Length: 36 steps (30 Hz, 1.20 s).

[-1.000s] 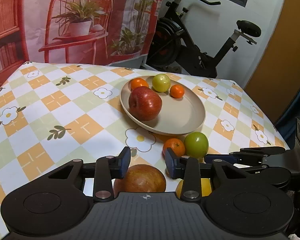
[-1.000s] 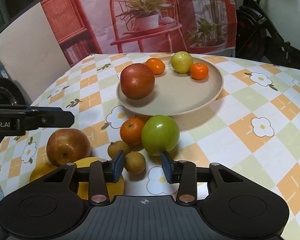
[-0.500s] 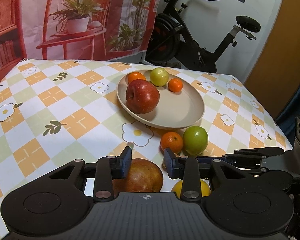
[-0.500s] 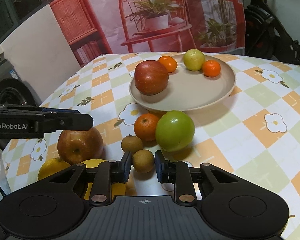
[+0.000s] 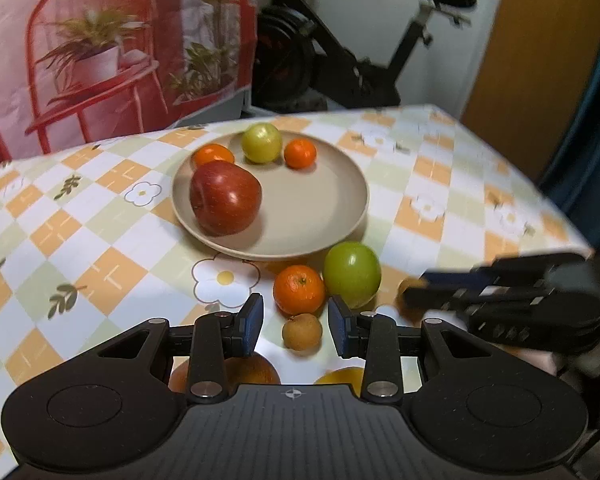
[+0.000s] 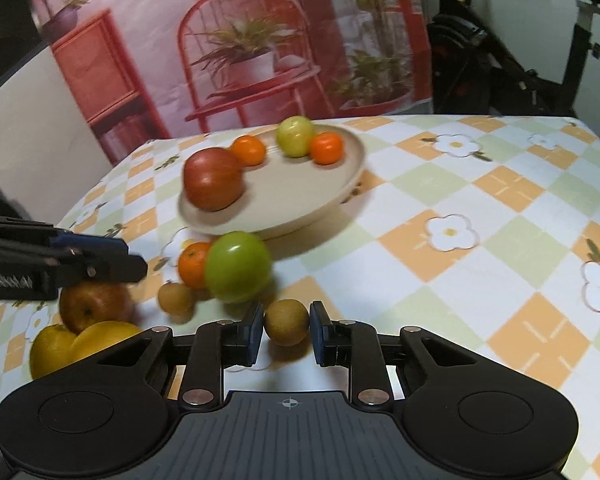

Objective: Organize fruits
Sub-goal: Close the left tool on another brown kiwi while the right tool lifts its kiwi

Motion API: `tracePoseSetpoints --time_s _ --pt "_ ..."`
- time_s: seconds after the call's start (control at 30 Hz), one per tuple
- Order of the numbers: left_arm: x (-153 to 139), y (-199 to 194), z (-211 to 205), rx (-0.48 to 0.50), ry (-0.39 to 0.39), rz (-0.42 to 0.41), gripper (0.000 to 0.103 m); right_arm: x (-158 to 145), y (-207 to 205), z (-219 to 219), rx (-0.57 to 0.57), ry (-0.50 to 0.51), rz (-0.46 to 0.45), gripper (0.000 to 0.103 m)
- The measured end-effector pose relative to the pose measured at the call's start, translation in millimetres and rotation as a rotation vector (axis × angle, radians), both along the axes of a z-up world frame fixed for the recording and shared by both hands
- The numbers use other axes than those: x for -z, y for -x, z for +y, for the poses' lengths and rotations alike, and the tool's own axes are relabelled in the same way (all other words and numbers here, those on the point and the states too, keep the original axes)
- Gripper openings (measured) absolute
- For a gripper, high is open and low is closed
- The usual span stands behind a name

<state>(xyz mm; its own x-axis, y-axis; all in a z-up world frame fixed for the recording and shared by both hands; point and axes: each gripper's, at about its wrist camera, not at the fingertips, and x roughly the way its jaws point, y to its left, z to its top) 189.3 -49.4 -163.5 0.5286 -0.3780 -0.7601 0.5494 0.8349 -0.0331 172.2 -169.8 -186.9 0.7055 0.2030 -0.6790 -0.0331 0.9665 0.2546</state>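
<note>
Grip: a small brown fruit is pinched between the pads of the right gripper, low over the near part of the table; the jaws are drawn in narrow on it.
Left tongs: the left gripper is held part-open and empty, and a second small brown fruit is framed in the gap, with no pad seen touching it.
Plate: the beige plate is set toward the far edge, and a red apple, two small oranges and a yellow-green fruit are carried on it.
Loose fruit: a green apple and an orange are crowded just off the plate's near rim; a reddish apple and yellow fruits are left by the near left corner.
Risk, slip: the held fruit is round and gripped on a small patch, so it could be squeezed out and sent rolling if it is swung quickly.
Risk, knock: the green apple sits just beyond the right fingers and could be nudged on the way to the plate.
Risk, clash: both tools are crowded over the same cluster, so contact between them is judged possible.
Pose: both grippers are pitched forward and down toward the tabletop, side by side, and each is seen edge-on in the other's view.
</note>
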Motion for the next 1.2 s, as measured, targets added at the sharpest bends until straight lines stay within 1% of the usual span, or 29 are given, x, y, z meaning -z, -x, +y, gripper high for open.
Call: tracePoseSetpoints --time_s 0.17,0.33,0.5,0.67,0.73,0.8,0.9,1.03,1.2 --pt "7.3 -6.3 -13.5 0.060 -0.082 0.032 0.038 1.0 4.1 -12.4 0.026 0.008 -0.016 0.023" --pt "12.5 -18.1 -22.1 0.086 -0.120 0.082 0.038 2.8 5.8 -20.8 0.044 0.001 -0.022 0.023" --pt "22.3 -23.8 -31.9 0.131 -0.203 0.105 0.038 3.2 7.6 -28.5 0.064 -0.001 -0.028 0.023" --pt "29.0 -23.6 -38.8 0.161 -0.246 0.111 0.038 5.2 8.2 -33.0 0.078 -0.018 -0.033 0.023" --pt "32.6 -24.1 -40.6 0.161 -0.254 0.115 0.038 5.3 9.0 -33.3 0.077 -0.016 -0.034 0.023" --pt "33.3 -24.6 -40.0 0.156 -0.246 0.114 0.037 5.5 8.6 -33.3 0.077 -0.017 -0.035 0.023" --pt "33.4 -25.4 -39.6 0.148 -0.240 0.114 0.029 5.8 8.4 -33.7 0.078 -0.021 -0.036 0.023" --pt "32.5 -25.2 -37.8 0.133 -0.232 0.110 0.029 5.9 8.3 -34.3 0.078 -0.020 -0.036 0.023" --pt "29.3 -25.6 -33.4 0.110 -0.202 0.108 0.029 5.8 8.3 -34.7 0.078 -0.017 -0.035 0.023"
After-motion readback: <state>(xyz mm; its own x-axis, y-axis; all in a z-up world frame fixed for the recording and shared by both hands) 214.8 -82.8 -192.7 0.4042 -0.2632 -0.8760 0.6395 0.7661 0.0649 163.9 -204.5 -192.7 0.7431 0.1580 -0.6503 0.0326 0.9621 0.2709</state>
